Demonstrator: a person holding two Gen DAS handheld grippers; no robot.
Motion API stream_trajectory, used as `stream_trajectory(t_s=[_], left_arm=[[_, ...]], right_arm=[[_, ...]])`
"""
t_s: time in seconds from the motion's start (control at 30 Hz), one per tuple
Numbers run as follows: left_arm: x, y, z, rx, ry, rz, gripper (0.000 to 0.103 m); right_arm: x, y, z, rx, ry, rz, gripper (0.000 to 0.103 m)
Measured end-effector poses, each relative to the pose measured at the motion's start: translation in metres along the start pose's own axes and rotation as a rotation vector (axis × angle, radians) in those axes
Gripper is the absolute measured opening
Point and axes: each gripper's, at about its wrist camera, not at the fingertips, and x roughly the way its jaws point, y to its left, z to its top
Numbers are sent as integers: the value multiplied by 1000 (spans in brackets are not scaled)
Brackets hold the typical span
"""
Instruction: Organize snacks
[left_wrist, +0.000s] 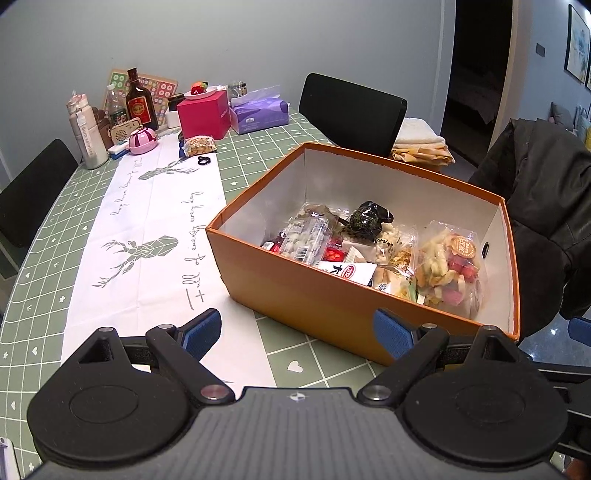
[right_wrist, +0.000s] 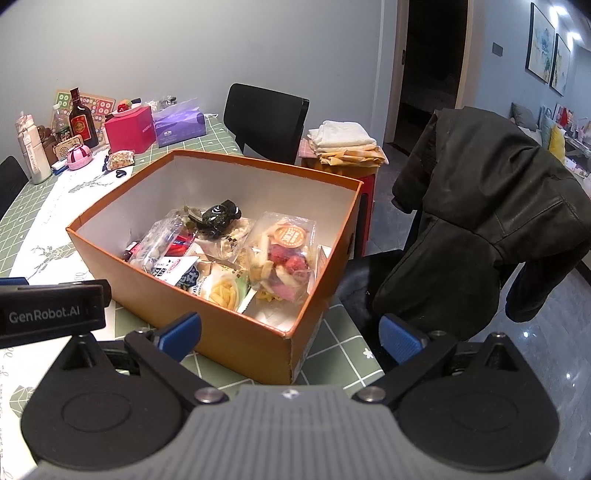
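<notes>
An open orange box (left_wrist: 325, 306) stands on the green checked tablecloth, also in the right wrist view (right_wrist: 236, 332). It holds several snack packets: a clear bag of mixed dried fruit chips (left_wrist: 448, 264) (right_wrist: 282, 258), a clear pack of white candies (left_wrist: 306, 236), a white packet (left_wrist: 347, 271) and a dark green round pack (left_wrist: 367, 218) (right_wrist: 218, 216). One more snack bag (left_wrist: 199, 144) lies on the table far back. My left gripper (left_wrist: 297, 332) is open and empty just before the box's near wall. My right gripper (right_wrist: 290, 330) is open and empty at the box's near corner.
Bottles, a pink box (left_wrist: 204, 118), a tissue pack (left_wrist: 258, 112) and a pink pot (left_wrist: 142, 140) crowd the table's far end. A white runner (left_wrist: 147, 236) lies left of the box. Black chairs stand around; a dark jacket (right_wrist: 491, 229) hangs on one at the right.
</notes>
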Motion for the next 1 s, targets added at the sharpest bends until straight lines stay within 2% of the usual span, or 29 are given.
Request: stream_trajectory(t_s=[1.0], left_arm=[[1,-5,-2,21,-2,-1,103]], right_arm=[[1,1,-1,-5,5,-2,100]])
